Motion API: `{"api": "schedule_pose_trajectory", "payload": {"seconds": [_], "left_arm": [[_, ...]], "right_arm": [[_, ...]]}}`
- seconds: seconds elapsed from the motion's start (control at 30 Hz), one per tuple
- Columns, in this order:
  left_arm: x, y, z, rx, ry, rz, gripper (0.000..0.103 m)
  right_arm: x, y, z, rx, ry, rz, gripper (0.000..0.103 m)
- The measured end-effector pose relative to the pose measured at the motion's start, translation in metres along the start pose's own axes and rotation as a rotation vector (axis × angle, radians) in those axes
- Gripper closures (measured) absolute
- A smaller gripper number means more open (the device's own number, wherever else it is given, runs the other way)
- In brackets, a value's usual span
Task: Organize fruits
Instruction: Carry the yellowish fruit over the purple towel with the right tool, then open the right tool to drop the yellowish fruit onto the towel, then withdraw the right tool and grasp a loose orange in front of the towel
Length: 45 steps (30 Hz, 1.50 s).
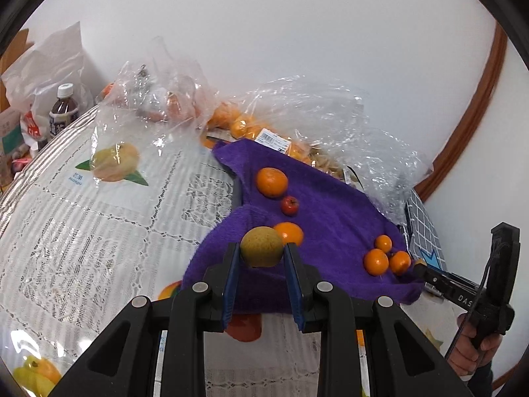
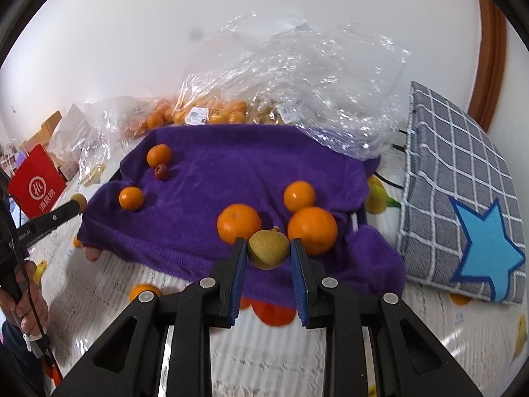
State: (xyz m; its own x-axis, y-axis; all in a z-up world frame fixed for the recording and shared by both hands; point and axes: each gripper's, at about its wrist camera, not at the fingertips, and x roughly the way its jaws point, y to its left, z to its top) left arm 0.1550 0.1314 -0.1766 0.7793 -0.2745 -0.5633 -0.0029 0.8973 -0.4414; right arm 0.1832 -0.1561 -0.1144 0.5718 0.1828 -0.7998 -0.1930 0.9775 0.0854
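A purple towel [image 1: 330,218] [image 2: 231,178] lies over a tray on the table. On it lie several oranges, such as one at the left back [image 1: 271,182] [image 2: 159,154] and a trio at the right [image 1: 376,262] [image 2: 239,222], and a small red fruit [image 1: 290,205] [image 2: 161,171]. My left gripper [image 1: 262,254] is shut on a yellow-green round fruit [image 1: 262,246] above the towel's near left edge. My right gripper [image 2: 268,251] is shut on another yellow-green fruit [image 2: 268,248] just before two oranges. Each gripper shows in the other's view, the right [image 1: 420,263] and the left [image 2: 78,202].
Clear plastic bags of oranges [image 1: 251,125] [image 2: 205,114] stand behind the towel. A grey checked cushion with a blue star [image 2: 463,205] lies at the right. A bottle [image 1: 63,107] and a red bag [image 2: 36,185] stand far left. A lace tablecloth [image 1: 99,231] covers the table.
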Motion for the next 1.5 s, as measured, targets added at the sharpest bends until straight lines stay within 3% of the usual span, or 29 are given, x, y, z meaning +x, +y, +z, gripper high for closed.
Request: {"api": "schedule_pose_trajectory", "payload": {"seconds": [0.3,0.57,0.67,0.77,0.87,1.0,1.2,1.5], "left_arm": [[0.009,-0.011,0.036,0.015,-0.005,0.04,0.077],[0.032,-0.01,0.052,0.032,0.035,0.077,0.077],[0.039,-0.016,0.057,0.051,0.054,0.067,0.077],[0.05,-0.022,0.059,0.06,0.105,-0.009,0.077],[0.063,-0.031,0.059,0.063,0.16,-0.058,0.077],[0.08,-0.05,0.057,0.108,0.204,-0.064,0.077],[0.109,-0.059,0.051,0.151,0.294,0.042,0.077],[0.123,-0.052,0.05,0.161,0.341,0.153,0.076]], "right_arm": [[0.045,0.002,0.047,-0.008,0.019,0.067,0.076],[0.096,0.008,0.063,-0.044,0.089,0.037,0.076],[0.104,0.009,0.06,-0.059,0.109,0.028,0.076],[0.109,0.01,0.058,-0.065,0.124,0.03,0.076],[0.103,0.008,0.057,-0.072,0.123,0.02,0.073],[0.078,0.002,0.056,-0.081,0.069,0.025,0.052],[0.041,-0.013,0.044,-0.07,0.027,-0.008,0.052],[0.002,-0.033,0.012,-0.017,0.01,-0.023,0.052]]}}
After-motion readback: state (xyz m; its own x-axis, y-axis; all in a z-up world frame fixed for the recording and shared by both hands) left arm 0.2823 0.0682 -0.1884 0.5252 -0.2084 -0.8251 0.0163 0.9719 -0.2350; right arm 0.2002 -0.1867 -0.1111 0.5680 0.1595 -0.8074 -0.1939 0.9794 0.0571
